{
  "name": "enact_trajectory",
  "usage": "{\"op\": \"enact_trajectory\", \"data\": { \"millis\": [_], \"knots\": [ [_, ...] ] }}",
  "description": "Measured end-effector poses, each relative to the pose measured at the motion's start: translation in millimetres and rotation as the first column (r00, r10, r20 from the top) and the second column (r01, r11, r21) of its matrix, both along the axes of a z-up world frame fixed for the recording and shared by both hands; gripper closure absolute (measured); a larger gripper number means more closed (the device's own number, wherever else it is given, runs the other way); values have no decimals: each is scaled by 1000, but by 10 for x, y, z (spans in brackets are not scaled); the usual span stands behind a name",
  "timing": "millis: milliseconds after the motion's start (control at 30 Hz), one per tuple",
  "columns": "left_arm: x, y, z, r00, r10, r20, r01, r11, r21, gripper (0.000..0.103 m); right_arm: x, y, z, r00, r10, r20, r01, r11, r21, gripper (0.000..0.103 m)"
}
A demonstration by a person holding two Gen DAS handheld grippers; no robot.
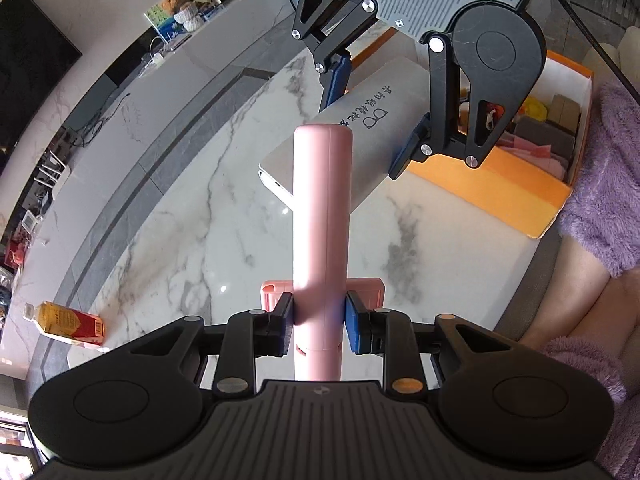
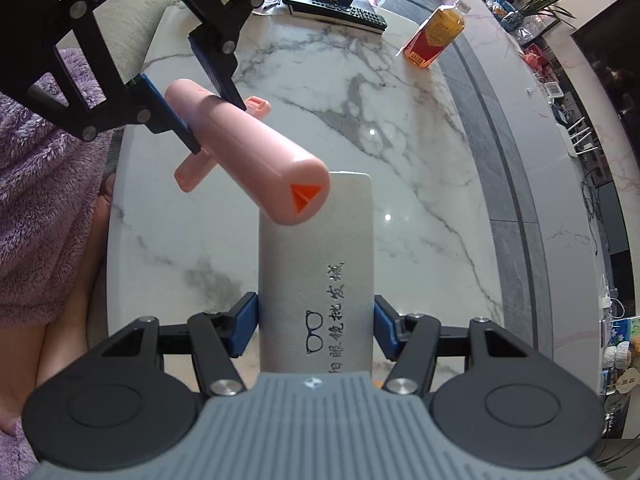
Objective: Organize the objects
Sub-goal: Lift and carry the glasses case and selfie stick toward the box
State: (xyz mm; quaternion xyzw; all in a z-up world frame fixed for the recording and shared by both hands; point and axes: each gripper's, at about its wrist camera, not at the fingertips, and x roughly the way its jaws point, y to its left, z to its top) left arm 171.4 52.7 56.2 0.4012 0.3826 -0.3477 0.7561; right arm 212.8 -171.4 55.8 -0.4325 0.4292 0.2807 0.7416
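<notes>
The pink tube, low in the frame's centre, is pinched near its crosspiece by the left gripper, fingers narrow on it. The right gripper clamps a grey glasses case across its width. Both hang above the marble table, probably bound for the orange box at right. A drink bottle lies upper right; a shelf of clutter lines the room's edge.
</notes>
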Motion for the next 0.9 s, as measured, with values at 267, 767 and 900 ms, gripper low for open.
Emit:
{"op": "enact_trajectory", "data": {
  "millis": [267,767,900],
  "knots": [
    [-150,-518,154,993,-105,51,106,994,-12,72,-387,-400,173,998,-42,39,45,997,-66,42],
    [59,-1379,-113,971,-237,43,236,971,26,72,-616,-1422,-356,993,-114,15,115,973,-202,42],
    [228,-1450,-201,969,-246,29,244,968,54,72,-466,-1547,-570,995,-98,5,97,970,-222,42]
  ]
}}
